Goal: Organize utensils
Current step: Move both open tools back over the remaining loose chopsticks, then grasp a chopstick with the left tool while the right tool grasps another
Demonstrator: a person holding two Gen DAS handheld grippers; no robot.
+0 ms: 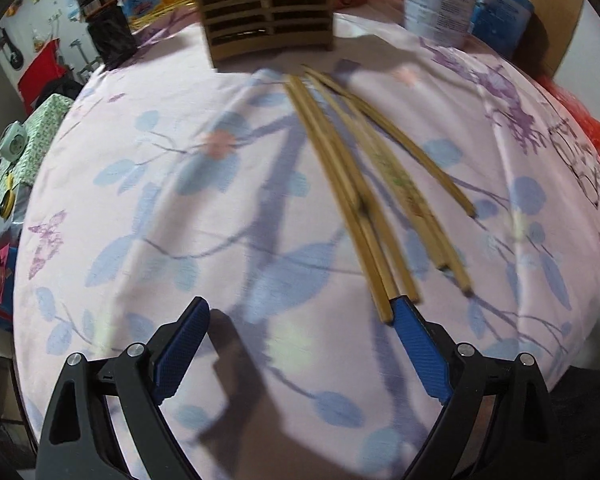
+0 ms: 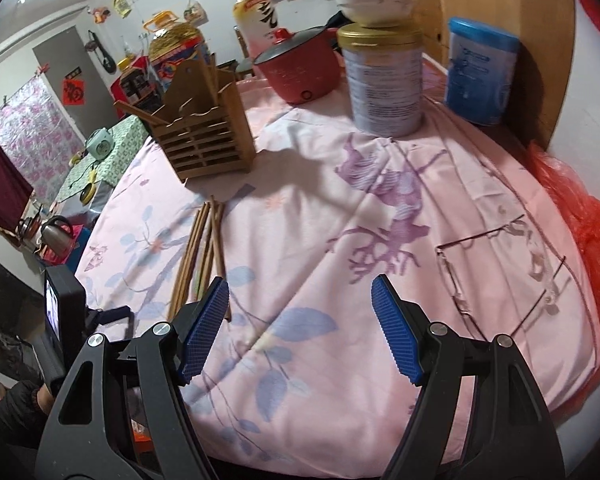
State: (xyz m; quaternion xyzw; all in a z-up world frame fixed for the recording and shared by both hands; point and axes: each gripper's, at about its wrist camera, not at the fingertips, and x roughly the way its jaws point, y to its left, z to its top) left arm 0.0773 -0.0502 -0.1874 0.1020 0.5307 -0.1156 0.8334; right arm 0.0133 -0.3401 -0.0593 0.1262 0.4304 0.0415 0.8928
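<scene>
Several wooden chopsticks point(image 1: 364, 184) lie in a loose fan on the pink flowered cloth point(image 1: 160, 200), their far ends near a slatted wooden utensil holder point(image 1: 266, 8). My left gripper point(image 1: 300, 308) is open and empty; its right finger point(image 1: 416, 344) is at the near ends of the chopsticks. In the right wrist view the chopsticks point(image 2: 200, 252) lie at the left, in front of the holder point(image 2: 208, 136), which has a few chopsticks standing in it. My right gripper point(image 2: 300, 292) is open and empty over the bare cloth, to the right of the chopsticks.
A dark sauce bottle point(image 1: 104, 16), a tin can point(image 2: 386, 80) with a bowl point(image 2: 374, 6) on it, a blue tub point(image 2: 482, 72) and a red pot point(image 2: 300, 68) stand at the back. A pair of glasses point(image 2: 500, 268) lies at the right. A red bag point(image 2: 588, 232) hangs off the table's right edge.
</scene>
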